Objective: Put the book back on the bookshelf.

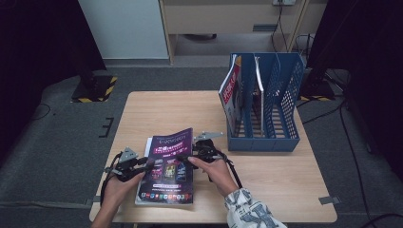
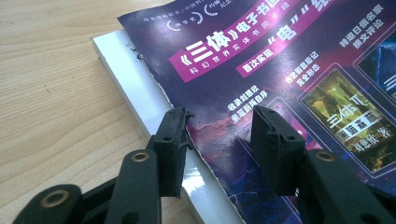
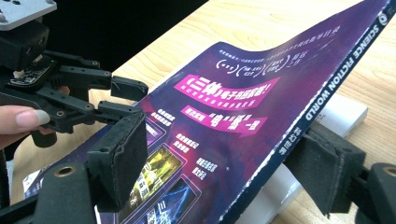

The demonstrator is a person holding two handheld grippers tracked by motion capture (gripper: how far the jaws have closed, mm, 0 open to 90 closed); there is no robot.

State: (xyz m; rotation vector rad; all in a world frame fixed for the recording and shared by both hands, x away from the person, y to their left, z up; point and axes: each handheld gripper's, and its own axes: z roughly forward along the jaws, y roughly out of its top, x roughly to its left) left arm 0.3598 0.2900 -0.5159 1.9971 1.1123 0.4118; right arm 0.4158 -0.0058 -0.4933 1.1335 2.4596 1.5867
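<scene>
I have the purple magazine [image 1: 169, 164] lying at the near edge of the wooden table [image 1: 266, 171], about six o'clock from the table's middle, resting on a white book [image 2: 140, 88] whose edge sticks out along its nine o'clock side. My left gripper [image 1: 142, 164] sits at the magazine's nine o'clock edge; in the left gripper view its jaws stand apart, one over the white book's margin and the torn cover edge, the other over the printed cover, and I cannot tell whether either touches the paper. My right gripper [image 1: 190, 156] is at the three o'clock edge, the spine side; in the right gripper view its jaws are spread wide, one above the cover and one below the spine, with that side of the magazine lifted and curving up off the white book. The blue file rack [image 1: 263, 102] stands at about two o'clock on the table, with magazines upright in its left slots.
</scene>
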